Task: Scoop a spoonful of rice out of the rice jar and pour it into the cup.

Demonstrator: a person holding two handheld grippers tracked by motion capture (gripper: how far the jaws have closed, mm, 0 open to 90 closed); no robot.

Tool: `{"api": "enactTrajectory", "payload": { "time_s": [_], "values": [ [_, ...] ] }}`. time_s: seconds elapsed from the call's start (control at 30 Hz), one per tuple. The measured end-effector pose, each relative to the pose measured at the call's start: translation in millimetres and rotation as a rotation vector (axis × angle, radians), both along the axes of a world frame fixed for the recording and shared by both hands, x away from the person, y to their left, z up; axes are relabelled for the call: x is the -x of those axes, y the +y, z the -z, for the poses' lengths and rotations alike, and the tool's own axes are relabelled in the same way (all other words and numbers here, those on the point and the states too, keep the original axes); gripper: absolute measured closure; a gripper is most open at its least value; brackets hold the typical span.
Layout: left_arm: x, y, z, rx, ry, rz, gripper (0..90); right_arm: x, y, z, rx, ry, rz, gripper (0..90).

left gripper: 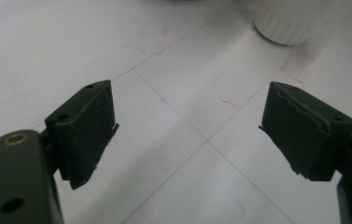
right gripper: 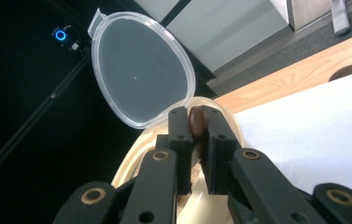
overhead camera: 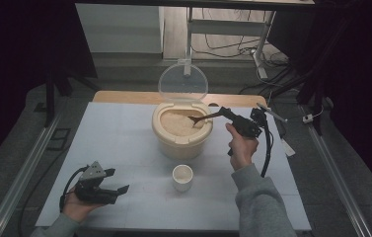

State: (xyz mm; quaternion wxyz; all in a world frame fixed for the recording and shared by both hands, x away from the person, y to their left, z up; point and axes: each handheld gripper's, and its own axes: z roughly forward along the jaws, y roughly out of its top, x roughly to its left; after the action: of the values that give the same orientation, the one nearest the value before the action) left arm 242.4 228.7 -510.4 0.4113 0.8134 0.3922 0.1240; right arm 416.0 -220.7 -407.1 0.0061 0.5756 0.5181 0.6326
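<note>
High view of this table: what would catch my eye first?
The cream tub of grain at mid-table, its clear lid flipped upright. The right hand-held gripper pinches a brown spoon reaching into the grain. A small white cup stands in front; the left hand-held gripper rests open, near left.

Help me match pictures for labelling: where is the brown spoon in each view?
High view: spoon over the rice bin, in the right hand-held gripper.
Right gripper view: its brown end, centre, between the jaws.
Left gripper view: faces the cup.
Shared landmark: the clear lid.
</note>
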Motion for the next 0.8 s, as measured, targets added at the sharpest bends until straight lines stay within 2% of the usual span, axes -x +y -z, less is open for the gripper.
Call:
{"api": "enactTrajectory", "payload": {
  "time_s": [0.13,0.43,0.63,0.8],
  "values": [
    [0.0,-0.4,0.4,-0.001,0.002,0.000,17.3,0.5,-4.8,-1.9,-0.042,0.012,0.005,83.0],
    [-0.7,-0.4,1.5,-0.004,0.006,-0.002,17.3,0.3,-10.2,1.0,-0.068,0.020,-0.001,83.0],
    [-0.6,0.1,0.8,-0.003,0.003,-0.001,17.4,0.7,-13.7,4.5,-0.116,0.038,0.003,83.0],
    [-0.2,0.7,0.0,0.000,0.000,-0.003,17.4,1.8,-14.4,3.2,-0.120,0.031,0.000,83.0]
  ]
}}
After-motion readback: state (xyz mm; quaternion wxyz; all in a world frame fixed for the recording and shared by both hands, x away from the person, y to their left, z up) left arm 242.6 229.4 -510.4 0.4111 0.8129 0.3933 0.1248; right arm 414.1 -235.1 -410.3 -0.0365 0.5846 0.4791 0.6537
